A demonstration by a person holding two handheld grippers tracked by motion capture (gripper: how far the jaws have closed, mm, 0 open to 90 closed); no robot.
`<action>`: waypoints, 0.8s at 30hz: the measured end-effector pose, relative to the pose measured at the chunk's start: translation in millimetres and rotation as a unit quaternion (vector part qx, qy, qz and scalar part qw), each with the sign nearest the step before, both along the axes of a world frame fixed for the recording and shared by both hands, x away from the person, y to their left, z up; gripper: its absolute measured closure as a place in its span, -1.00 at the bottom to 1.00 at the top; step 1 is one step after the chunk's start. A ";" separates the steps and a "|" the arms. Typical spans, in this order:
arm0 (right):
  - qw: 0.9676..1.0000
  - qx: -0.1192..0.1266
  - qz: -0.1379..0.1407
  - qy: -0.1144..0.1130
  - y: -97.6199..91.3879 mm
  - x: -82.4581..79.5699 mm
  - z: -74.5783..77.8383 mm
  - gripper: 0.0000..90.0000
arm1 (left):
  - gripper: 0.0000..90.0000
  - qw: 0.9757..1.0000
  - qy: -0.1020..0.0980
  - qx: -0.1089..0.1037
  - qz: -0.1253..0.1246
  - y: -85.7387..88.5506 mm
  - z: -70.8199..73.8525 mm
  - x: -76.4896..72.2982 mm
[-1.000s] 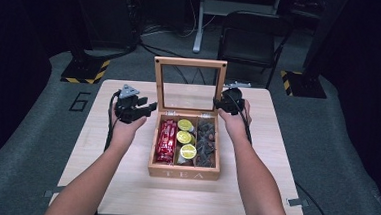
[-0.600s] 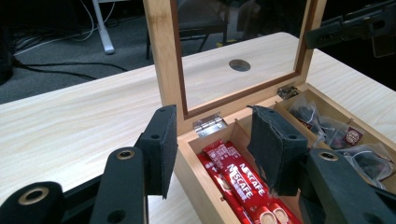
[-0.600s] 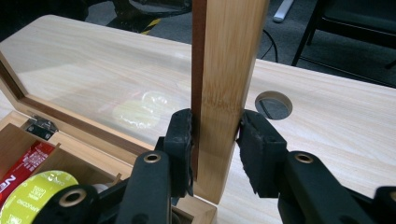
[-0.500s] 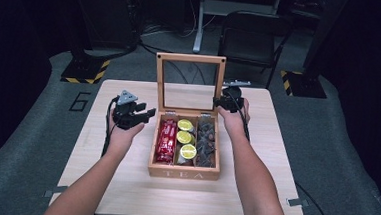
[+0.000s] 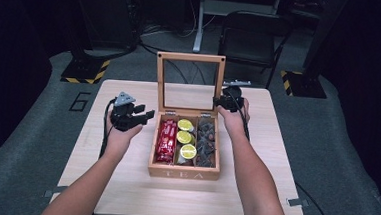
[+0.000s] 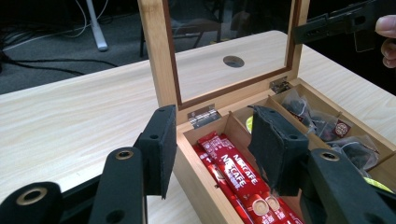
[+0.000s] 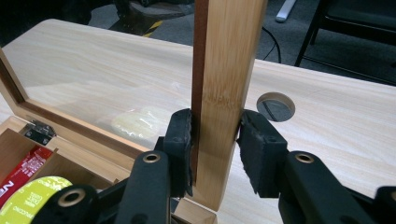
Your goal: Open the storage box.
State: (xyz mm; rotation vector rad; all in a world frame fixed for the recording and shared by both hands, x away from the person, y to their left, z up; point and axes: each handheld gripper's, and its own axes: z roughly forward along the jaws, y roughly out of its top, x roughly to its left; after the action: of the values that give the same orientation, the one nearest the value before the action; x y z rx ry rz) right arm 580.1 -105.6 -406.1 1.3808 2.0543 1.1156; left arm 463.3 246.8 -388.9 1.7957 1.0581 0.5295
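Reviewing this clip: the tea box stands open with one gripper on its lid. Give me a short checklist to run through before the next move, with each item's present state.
1. Right gripper clamped on the lid frame: ok.
2. Lid upright: ok.
3. Left gripper free, nothing between its fingers: ok.
4. Left gripper clear of the tea box: ok, beside it in the high view.
5. Contents below the rim, red coffee sticks and lime-print packets: ok.
6. Hinges sound: cannot tell.

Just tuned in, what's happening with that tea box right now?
A person is working a wooden tea box on the table. The right gripper is clamped on the side rail of the upright glass lid, holding it open. The left gripper hangs open beside the box's left rear corner, near the red coffee sachets.
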 end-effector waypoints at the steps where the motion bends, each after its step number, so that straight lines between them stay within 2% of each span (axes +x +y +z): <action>1: 1.000 -0.005 0.003 0.000 0.1 -0.8 0.2 0.41 | 0.11 1.000 0.000 -0.001 0.000 -0.1 0.0 -0.1; 6: 1.000 -0.009 0.010 -0.001 0.2 -5.1 2.7 0.26 | 0.09 1.000 0.005 0.000 -0.001 -0.1 -0.9 0.6; 7: 1.000 -0.010 0.009 -0.007 0.5 -8.4 5.8 0.20 | 0.09 1.000 0.006 -0.002 -0.001 -0.2 -1.1 0.8; 17: 0.999 -0.008 0.026 -0.019 2.6 -24.0 17.9 0.02 | 0.05 1.000 0.004 -0.006 0.005 2.8 -0.1 0.2; 19: 0.999 0.001 0.035 -0.022 2.7 -30.0 20.0 0.00 | 0.03 1.000 0.006 -0.008 0.007 3.9 0.1 0.0; 24: 0.998 -0.002 0.061 -0.024 3.2 -37.6 19.5 -0.03 | 0.03 1.000 0.006 -0.009 0.009 5.5 -0.7 -0.2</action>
State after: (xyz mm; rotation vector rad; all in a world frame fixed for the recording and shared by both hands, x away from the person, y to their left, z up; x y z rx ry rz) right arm 542.5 -102.3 -386.6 1.2285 2.1292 1.1813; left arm 463.1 252.3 -389.6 1.7781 1.0858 0.5192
